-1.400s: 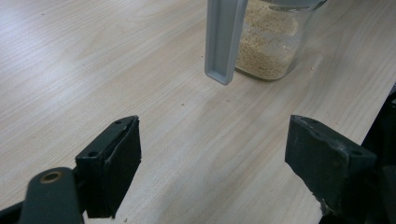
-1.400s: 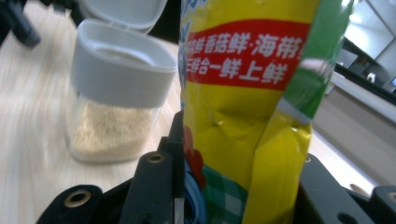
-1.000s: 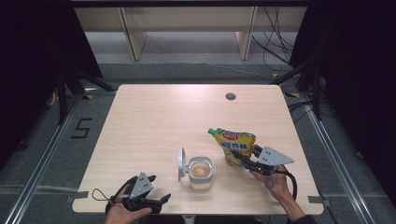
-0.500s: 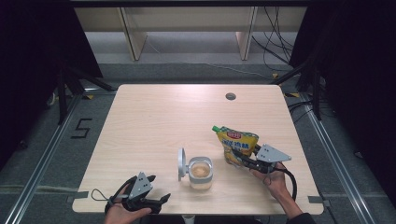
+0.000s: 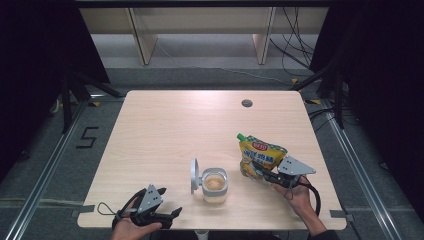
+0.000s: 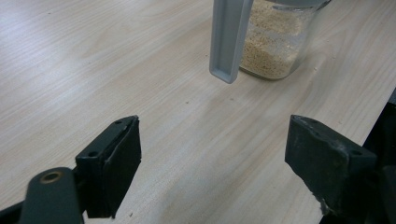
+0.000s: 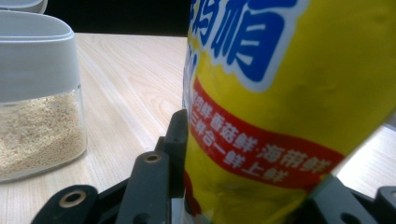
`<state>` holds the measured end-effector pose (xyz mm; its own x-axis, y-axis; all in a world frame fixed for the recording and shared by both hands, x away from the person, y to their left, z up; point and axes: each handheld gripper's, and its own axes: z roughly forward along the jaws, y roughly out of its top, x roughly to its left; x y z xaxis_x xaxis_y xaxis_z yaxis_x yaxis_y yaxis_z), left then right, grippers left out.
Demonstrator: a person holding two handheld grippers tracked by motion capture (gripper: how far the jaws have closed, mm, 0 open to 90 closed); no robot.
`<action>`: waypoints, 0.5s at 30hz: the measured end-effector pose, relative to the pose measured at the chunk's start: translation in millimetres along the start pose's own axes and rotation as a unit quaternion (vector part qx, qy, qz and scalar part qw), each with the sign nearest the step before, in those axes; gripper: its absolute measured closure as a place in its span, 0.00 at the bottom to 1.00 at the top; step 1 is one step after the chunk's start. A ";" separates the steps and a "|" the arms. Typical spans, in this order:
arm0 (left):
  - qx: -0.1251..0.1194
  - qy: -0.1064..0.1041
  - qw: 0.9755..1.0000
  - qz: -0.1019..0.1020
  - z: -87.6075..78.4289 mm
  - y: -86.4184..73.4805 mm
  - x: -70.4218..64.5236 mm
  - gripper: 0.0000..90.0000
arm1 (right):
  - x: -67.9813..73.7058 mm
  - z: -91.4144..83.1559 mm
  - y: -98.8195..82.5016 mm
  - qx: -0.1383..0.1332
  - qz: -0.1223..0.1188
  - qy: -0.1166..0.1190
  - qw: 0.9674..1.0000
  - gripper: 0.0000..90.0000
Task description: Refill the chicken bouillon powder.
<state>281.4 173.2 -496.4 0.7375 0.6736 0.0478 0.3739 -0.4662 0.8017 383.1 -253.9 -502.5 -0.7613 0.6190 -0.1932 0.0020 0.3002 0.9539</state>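
A yellow refill pouch with a green cap leans above the table at the right, its lower end between the jaws of my right gripper, which is shut on it. In the right gripper view the pouch stands close between the jaws. A clear jar of beige granules stands near the table's front middle, its grey lid flipped open to the left. My left gripper rests open at the front left edge; the jar and its lid lie ahead of its wide-apart jaws.
The light wooden table has a round cable hole near its far edge. Dark floor and metal rails surround it, with cables at the back right.
The pouch and my right gripper have shifted slightly right and toward the front edge. The left gripper stays put.
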 end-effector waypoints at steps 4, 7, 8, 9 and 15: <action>-0.001 0.000 1.000 -0.001 -0.5 -0.2 0.4 0.20 | -1.5 -0.5 0.6 -0.002 -0.005 0.002 1.000 0.70; 0.000 -0.003 1.000 0.000 -1.2 0.1 0.4 0.20 | 1.0 -2.4 0.5 0.000 0.022 -0.011 1.000 0.66; -0.004 -0.004 1.000 -0.002 -0.4 0.0 0.0 0.20 | -2.1 -2.6 0.6 -0.002 0.014 -0.007 1.000 0.65; 0.002 -0.003 1.000 0.003 -1.3 0.3 0.4 0.20 | -3.4 -3.4 0.7 -0.003 0.010 0.001 1.000 0.63; 0.001 -0.003 1.000 0.002 -0.8 -0.1 0.3 0.20 | -1.1 -4.4 2.1 -0.001 0.025 0.009 1.000 0.55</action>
<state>281.2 174.0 -496.0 0.7424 0.6682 0.0482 0.3717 -0.4707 0.8001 381.1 -257.1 -499.3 -0.7717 0.6201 -0.1413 0.0383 0.2672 0.9629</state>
